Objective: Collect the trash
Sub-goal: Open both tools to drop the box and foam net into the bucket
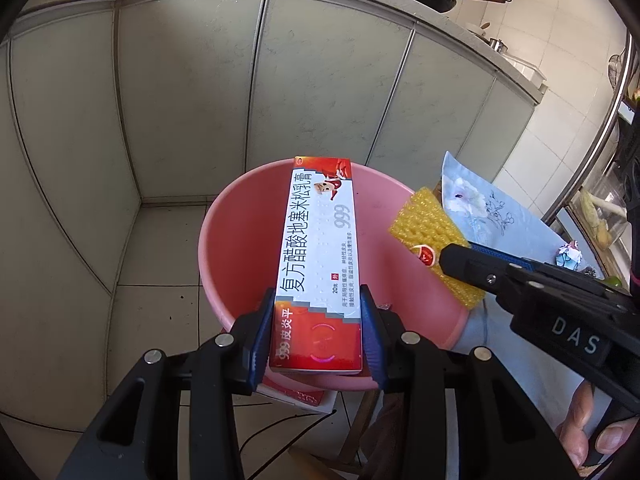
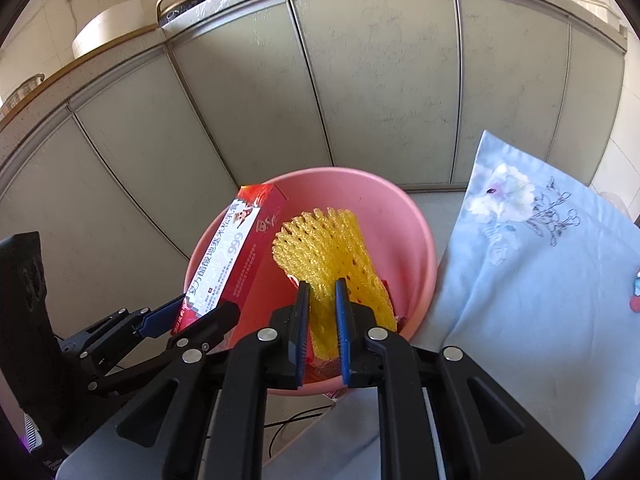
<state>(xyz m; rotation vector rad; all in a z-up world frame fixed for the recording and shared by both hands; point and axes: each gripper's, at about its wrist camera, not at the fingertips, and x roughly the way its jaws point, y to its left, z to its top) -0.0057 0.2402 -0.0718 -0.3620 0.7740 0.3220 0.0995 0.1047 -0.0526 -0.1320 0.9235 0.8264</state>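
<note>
While both grippers clamp trash above the pink basin (image 1: 224,240), part the left gripper (image 1: 316,320) fingers from the ointment box (image 1: 316,248) and the right gripper (image 2: 322,320) from the yellow foam net (image 2: 328,248) only once centred.

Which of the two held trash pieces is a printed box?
The red-and-white ointment box in the left claw; the right claw holds a yellow foam net.

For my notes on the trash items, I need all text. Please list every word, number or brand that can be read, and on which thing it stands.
"复方醋酸地塞米松乳膏": white face of the ointment box held in the left tongs.
"999": same face, in grey.
"999皮炎平": red end of the box.
"20": beside a small red mark on the box.
"DAS": body of the right tongs.
The box's small print and the red sticker on the yellow foam net are too small to read.
</note>
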